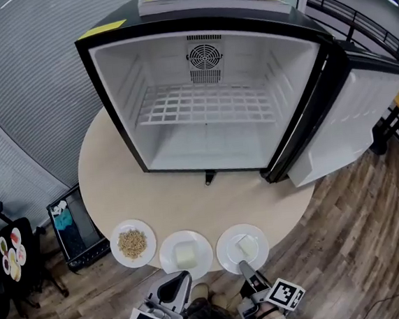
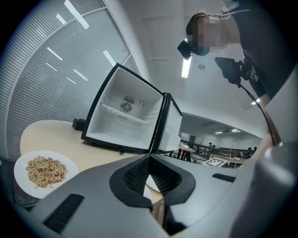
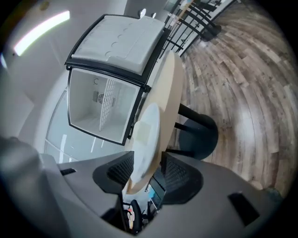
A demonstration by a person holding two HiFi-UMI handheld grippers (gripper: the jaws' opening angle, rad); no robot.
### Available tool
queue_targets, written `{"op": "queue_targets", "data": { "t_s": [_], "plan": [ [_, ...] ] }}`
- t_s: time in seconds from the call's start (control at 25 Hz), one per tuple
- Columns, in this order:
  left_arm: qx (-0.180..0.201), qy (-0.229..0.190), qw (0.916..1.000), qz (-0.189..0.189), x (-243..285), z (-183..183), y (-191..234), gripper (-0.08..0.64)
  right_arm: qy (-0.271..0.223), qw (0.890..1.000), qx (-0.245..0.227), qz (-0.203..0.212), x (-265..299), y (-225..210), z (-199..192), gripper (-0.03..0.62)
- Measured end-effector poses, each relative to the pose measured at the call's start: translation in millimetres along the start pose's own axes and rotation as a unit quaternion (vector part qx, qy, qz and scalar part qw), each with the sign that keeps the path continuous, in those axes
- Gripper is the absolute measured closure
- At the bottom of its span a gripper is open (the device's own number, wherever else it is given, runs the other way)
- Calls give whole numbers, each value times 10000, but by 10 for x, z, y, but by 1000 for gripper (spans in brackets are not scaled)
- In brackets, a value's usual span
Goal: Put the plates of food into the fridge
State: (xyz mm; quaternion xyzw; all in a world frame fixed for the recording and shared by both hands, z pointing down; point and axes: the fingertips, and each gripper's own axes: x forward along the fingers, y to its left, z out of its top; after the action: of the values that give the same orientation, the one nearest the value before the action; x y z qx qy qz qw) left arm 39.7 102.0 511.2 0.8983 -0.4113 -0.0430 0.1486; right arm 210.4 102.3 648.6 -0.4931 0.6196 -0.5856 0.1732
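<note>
Three white plates stand along the front edge of the round table (image 1: 182,199): a grain plate (image 1: 132,244) on the left, a middle plate (image 1: 185,253) and a right plate (image 1: 242,247), each of these two bearing a pale block. The fridge (image 1: 208,98) behind them is open and holds nothing. My right gripper (image 1: 246,266) is rolled on its side; its jaws stand open (image 3: 148,160) around the right plate's (image 3: 146,139) rim and the table edge. My left gripper (image 1: 178,282) hovers level before the middle plate, its tips together (image 2: 149,158). The grain plate (image 2: 44,171) lies to its left.
The fridge door (image 1: 353,119) swings out to the right past the table edge. A black crate (image 1: 76,227) and a dark chair (image 1: 12,254) stand on the wooden floor at left. The table's dark pedestal (image 3: 198,135) shows below the tabletop.
</note>
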Motion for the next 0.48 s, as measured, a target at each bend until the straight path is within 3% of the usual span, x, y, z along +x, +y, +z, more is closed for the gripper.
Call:
{"op": "queue_targets", "data": {
  "t_s": [0.16, 0.24, 0.48],
  "plan": [
    [-55, 36, 10000, -67, 3, -37, -29, 554, -205, 9971, 526, 508, 28, 108, 29, 499],
    [-69, 56, 9999, -81, -1, -43, -32, 554, -265, 9968, 583, 483, -17, 96, 48, 538],
    [-62, 40, 10000, -59, 0, 6, -6, 554, -454, 9915, 1052, 610, -176, 56, 97, 560]
  ]
}}
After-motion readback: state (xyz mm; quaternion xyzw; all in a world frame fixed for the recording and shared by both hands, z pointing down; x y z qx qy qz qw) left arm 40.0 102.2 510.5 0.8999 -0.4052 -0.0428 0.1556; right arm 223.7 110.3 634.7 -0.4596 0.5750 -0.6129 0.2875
